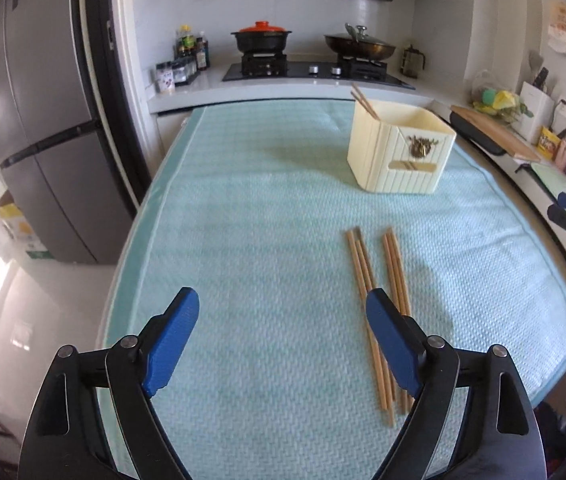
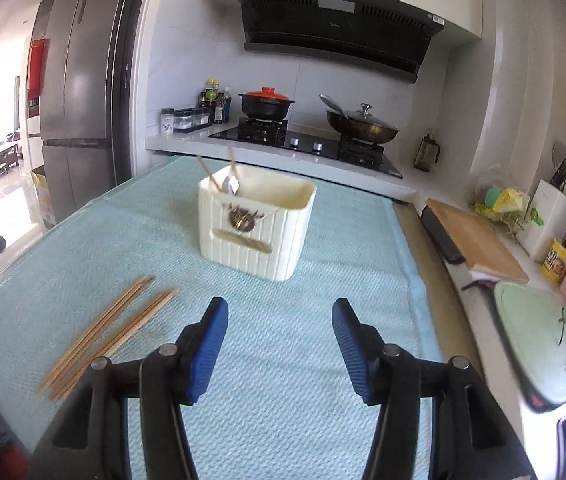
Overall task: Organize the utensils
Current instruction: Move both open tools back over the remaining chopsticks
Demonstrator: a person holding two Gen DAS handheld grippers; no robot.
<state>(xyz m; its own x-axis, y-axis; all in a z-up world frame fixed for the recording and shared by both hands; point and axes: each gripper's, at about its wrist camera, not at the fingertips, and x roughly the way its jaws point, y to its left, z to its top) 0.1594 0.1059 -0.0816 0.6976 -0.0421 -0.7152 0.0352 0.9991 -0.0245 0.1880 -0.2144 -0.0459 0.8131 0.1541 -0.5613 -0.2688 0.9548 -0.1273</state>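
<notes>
Because the chopsticks [image 1: 379, 308] lie on the mat [image 1: 243, 240] lengthwise toward the holder [image 1: 399, 152], just under the left gripper [image 1: 283, 308], that one is nearer; the right gripper [image 2: 281, 320] hovers beside them. Both gape empty.

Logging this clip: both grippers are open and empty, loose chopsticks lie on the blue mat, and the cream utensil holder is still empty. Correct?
Not quite. The cream utensil holder is not empty: the right wrist view shows a spoon and chopsticks standing in it. The rest holds: left gripper and right gripper open and empty, loose chopsticks on the blue mat.
</notes>
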